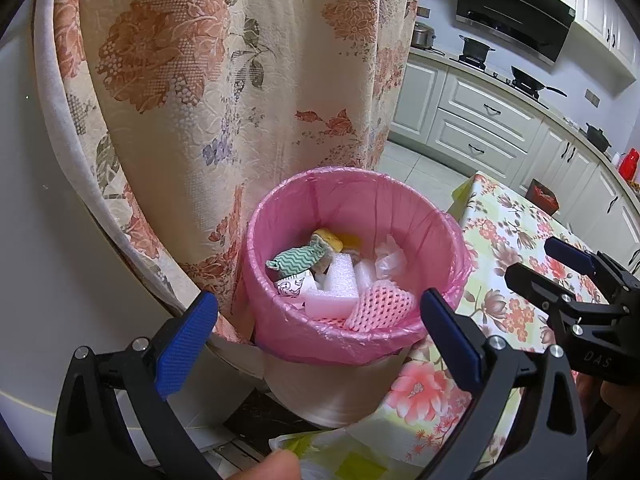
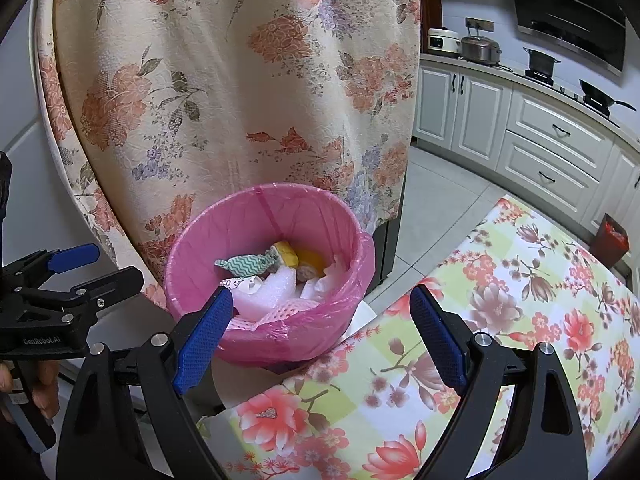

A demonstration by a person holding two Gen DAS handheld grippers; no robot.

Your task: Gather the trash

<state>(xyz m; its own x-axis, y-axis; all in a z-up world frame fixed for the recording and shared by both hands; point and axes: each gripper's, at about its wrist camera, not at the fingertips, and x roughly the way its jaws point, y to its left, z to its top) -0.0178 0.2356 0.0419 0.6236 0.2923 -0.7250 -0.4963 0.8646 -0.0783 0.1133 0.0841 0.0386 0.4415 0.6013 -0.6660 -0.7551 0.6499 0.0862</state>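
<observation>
1. Trash bin (image 1: 352, 344): one round bin lined with a pink bag (image 1: 436, 216), standing at the corner of the table (image 2: 520, 280) against a hanging floral cloth (image 1: 224, 80). Its mouth faces up; being round, it has no long axis.
2. Contents, counted as far as visible: one green zigzag wrapper (image 1: 298, 260), one yellow sponge (image 1: 330, 239), one pink foam net (image 1: 380, 306), two or more white foam blocks (image 1: 340, 276), and crumpled white plastic (image 1: 390, 258). Deeper items cannot be counted.
3. Left gripper (image 1: 320, 340): fingers spread wide and holding nothing; the bin lies straight ahead, its near rim framed between the two blue pads.
4. Right gripper (image 2: 320, 336): fingers likewise spread and empty; the bin lies ahead and to its left, partly behind the left pad (image 2: 204, 340).
5. Judgement: the left gripper is the better aligned with the bin; the right is nearer the tabletop.
6. No loose trash shows on the floral tablecloth, so collection seems largely done.
</observation>
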